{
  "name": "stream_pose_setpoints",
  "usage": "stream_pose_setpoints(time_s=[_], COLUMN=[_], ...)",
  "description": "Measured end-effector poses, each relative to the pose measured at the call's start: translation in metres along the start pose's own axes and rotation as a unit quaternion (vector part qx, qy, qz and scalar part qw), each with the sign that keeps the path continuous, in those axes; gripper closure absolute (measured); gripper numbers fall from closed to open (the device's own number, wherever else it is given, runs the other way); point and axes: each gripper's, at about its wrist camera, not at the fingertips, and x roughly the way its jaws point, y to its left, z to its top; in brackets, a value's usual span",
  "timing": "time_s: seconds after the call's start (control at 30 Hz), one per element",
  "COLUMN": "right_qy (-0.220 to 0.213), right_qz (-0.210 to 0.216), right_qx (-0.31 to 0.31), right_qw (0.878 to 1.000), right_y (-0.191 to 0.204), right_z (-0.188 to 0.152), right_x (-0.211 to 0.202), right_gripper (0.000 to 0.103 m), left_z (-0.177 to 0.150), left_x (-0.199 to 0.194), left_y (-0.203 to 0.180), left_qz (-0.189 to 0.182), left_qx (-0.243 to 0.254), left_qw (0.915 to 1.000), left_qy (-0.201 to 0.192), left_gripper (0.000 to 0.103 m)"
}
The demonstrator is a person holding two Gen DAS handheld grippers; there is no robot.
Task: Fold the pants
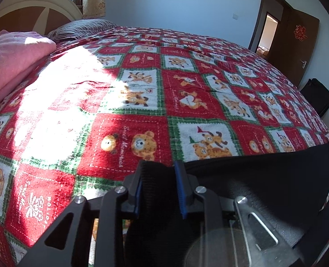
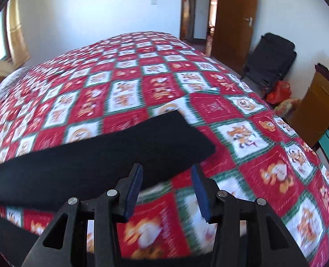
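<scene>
Blue-padded fingers (image 1: 179,189) of the left gripper (image 1: 158,189) pinch the black fabric pants' (image 1: 264,178) ribbed edge on the red patchwork bedspread (image 1: 142,89), while the right gripper (image 2: 166,191) hangs spread and empty, so lifting may drag one layer.

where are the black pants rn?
Black pants lie on the red checked bedspread at its near edge; left gripper is clamped on one end.

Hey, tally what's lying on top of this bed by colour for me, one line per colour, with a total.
Black: 1, the pants
Pink: 1, the quilt
Striped grey: 1, the pillow
Total: 3, all on the red checked bedspread
</scene>
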Motion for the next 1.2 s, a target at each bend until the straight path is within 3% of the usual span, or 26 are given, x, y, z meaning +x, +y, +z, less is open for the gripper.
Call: stream_pose_setpoints(time_s=[0.27, 0.3, 0.37, 0.4, 0.47, 0.5, 0.73, 0.77, 0.8, 0.83, 0.87, 0.9, 0.97, 1.07, 1.2], right_qy=[0.016, 0.024, 0.038, 0.041, 0.05, 0.053, 0.069, 0.068, 0.067, 0.068, 0.07, 0.071, 0.068, 0.06, 0.036], right_qz=[0.009, 0.011, 0.013, 0.015, 0.011, 0.008, 0.028, 0.027, 0.029, 0.033, 0.041, 0.05, 0.058, 0.058, 0.06], right_qx=[0.022, 0.023, 0.022, 0.019, 0.01, 0.009, 0.01, 0.009, 0.006, 0.003, 0.0, -0.001, -0.007, -0.02, -0.028], right_qw=[1.0, 0.999, 0.999, 0.999, 0.999, 0.999, 0.997, 0.997, 0.997, 0.997, 0.997, 0.996, 0.996, 0.996, 0.997], right_y=[-0.021, -0.021, -0.021, -0.021, -0.019, -0.018, -0.017, -0.016, -0.015, -0.014, -0.013, -0.013, -0.011, -0.006, 0.0], right_z=[0.048, 0.052, 0.057, 0.059, 0.063, 0.064, 0.069, 0.07, 0.07, 0.07, 0.069, 0.069, 0.068, 0.065, 0.066], right_x=[0.05, 0.058, 0.075, 0.081, 0.094, 0.099, 0.123, 0.125, 0.124, 0.123, 0.123, 0.12, 0.114, 0.103, 0.082], right_gripper=[0.055, 0.048, 0.035, 0.035, 0.035, 0.035, 0.035, 0.035, 0.044, 0.054, 0.077, 0.081, 0.092, 0.094, 0.095], left_z=[-0.002, -0.002, -0.002, -0.002, -0.002, -0.001, -0.001, -0.001, -0.001, -0.001, -0.001, -0.001, -0.001, -0.001, 0.001], left_x=[0.002, 0.002, 0.002, 0.002, 0.004, 0.006, 0.011, 0.012, 0.011, 0.011, 0.01, 0.009, 0.006, 0.002, -0.005], left_y=[-0.007, -0.008, -0.01, -0.01, -0.01, -0.008, -0.008, -0.009, -0.009, -0.01, -0.012, -0.013, -0.015, -0.018, -0.017], left_qz=[0.011, 0.016, 0.024, 0.027, 0.035, 0.035, 0.028, 0.029, 0.026, 0.019, 0.014, 0.015, 0.007, -0.001, -0.005], left_qx=[0.014, 0.016, 0.022, 0.023, 0.023, 0.02, 0.028, 0.029, 0.03, 0.032, 0.036, 0.041, 0.047, 0.055, 0.054], left_qw=[0.9998, 0.9997, 0.9995, 0.9994, 0.9991, 0.9991, 0.9988, 0.9987, 0.9988, 0.9989, 0.9989, 0.9988, 0.9987, 0.9984, 0.9985], left_qy=[0.002, 0.0, 0.0, 0.001, 0.007, 0.012, 0.03, 0.03, 0.029, 0.028, 0.025, 0.022, 0.016, 0.013, 0.007], left_gripper=[0.07, 0.069, 0.058, 0.056, 0.033, 0.029, 0.025, 0.026, 0.028, 0.039, 0.048, 0.052, 0.08, 0.089, 0.09])
